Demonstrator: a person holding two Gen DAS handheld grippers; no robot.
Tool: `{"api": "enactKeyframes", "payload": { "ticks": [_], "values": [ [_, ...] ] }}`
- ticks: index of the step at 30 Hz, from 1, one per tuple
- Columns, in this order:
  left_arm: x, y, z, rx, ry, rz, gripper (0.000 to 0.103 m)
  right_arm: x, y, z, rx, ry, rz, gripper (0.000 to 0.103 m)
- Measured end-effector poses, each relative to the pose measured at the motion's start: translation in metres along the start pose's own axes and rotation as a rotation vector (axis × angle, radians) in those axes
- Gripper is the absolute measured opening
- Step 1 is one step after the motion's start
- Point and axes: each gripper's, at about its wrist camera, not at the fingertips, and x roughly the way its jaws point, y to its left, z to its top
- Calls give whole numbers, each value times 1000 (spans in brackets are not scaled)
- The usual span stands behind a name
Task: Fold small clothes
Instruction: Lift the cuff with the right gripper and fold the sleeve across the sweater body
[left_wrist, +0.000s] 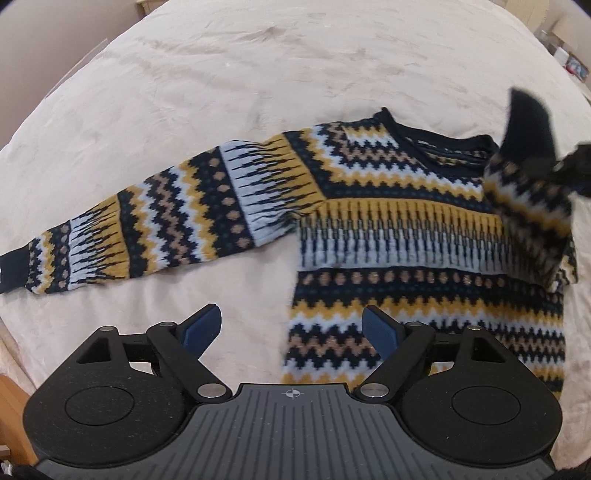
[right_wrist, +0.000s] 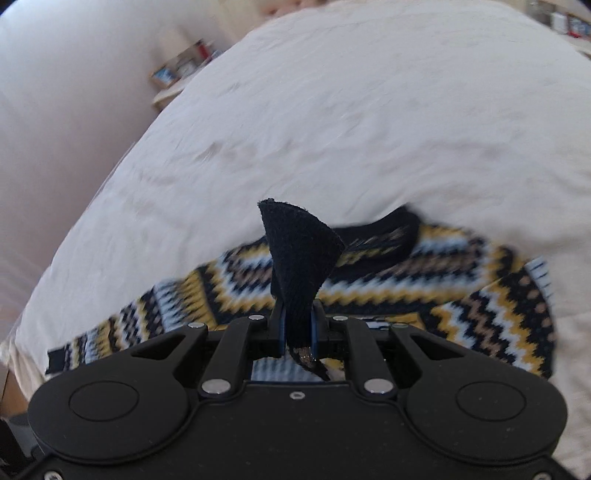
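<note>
Navy, mustard, tan and pale-blue zigzag knit sweater (left_wrist: 406, 236): flat on pale pink bed cover (left_wrist: 258, 74), ahead of the open left tongs (left_wrist: 291, 328). One sleeve (left_wrist: 147, 229) outstretched leftward; opposite navy cuff (left_wrist: 528, 122) lifted, far right.

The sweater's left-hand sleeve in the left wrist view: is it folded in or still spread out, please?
Spread out: the sleeve lies flat on the bedcover, extending away from the sweater body.
</note>
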Motion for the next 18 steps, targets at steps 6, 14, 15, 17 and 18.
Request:
{"api": "enactKeyframes", "payload": {
  "ticks": [6, 14, 15, 17, 18],
  "values": [
    [4, 10, 4, -9, 1, -11, 83, 32, 24, -29, -49, 58, 27, 21],
    [15, 4, 12, 8, 2, -30, 83, 39, 48, -60, -187, 75, 33, 67],
    [17, 2, 13, 13, 1, -32, 83, 36, 47, -62, -205, 63, 20, 68],
    [21, -3, 16, 24, 3, -40, 83, 33, 43, -66, -237, 50, -12, 68],
    [24, -6, 17, 28, 4, -46, 83, 33, 40, -68, -246, 51, -32, 69]
  ]
}}
